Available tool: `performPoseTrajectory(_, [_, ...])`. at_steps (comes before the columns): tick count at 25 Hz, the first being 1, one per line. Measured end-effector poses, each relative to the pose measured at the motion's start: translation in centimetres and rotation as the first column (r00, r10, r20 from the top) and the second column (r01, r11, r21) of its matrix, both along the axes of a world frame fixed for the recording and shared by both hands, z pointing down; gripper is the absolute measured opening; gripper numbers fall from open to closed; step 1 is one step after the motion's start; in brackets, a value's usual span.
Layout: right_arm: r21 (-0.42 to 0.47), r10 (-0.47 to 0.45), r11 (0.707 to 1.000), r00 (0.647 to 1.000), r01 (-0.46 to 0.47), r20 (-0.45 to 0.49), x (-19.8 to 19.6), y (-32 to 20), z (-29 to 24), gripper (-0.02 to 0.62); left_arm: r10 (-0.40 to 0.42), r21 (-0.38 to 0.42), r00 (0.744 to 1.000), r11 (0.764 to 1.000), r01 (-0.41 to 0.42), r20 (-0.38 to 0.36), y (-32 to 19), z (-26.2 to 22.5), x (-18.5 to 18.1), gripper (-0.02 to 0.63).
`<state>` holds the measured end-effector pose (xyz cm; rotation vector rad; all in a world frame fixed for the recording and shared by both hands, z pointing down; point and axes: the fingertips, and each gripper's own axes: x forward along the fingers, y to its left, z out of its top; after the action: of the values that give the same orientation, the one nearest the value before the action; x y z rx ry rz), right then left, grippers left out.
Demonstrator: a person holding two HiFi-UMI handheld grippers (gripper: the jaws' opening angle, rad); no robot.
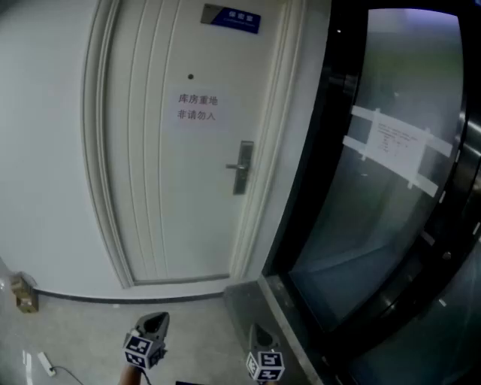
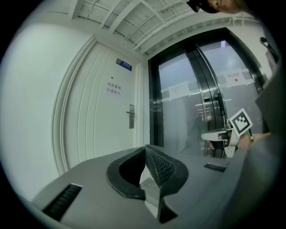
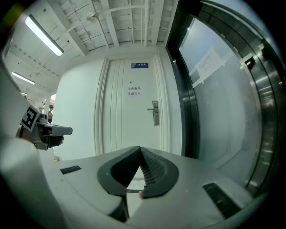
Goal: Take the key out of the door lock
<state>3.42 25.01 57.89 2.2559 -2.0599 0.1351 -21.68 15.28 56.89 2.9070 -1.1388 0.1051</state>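
Observation:
A white door point(image 1: 173, 150) stands ahead, a few steps away. Its metal handle and lock plate point(image 1: 240, 167) sits on the door's right side and also shows as the lock plate point(image 2: 131, 116) and the lock plate point(image 3: 155, 112) in both gripper views. From this far the key is too small to make out. My left gripper point(image 1: 155, 322) and right gripper point(image 1: 258, 332) hang low at the bottom edge, well short of the door. In their own views the left gripper point(image 2: 146, 150) and right gripper point(image 3: 140, 149) have their tips together, with nothing held.
Dark-framed glass doors point(image 1: 391, 188) with a taped paper sheet point(image 1: 398, 144) stand to the right of the door. A paper notice point(image 1: 198, 107) and a blue sign point(image 1: 231, 16) are on the door. A small brown object point(image 1: 25, 293) sits by the left wall.

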Motion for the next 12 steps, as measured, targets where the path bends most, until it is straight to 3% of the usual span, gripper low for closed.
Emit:
performPoseTrajectory(5, [0.022, 0.001, 1.000, 0.998, -0.002, 0.055, 0.6, -0.7, -0.4, 0.011, 0.008, 0.009, 1.000, 1.000, -0.008, 0.003, -0.8, -0.5, 0.6, 0.009])
performPoseTrajectory(12, [0.028, 0.000, 1.000, 1.000, -0.001, 0.029, 1.8, -1.4, -0.9, 0.011, -0.003, 0.017, 1.000, 1.000, 0.003, 0.004, -1.6, -1.1, 1.6, 0.009])
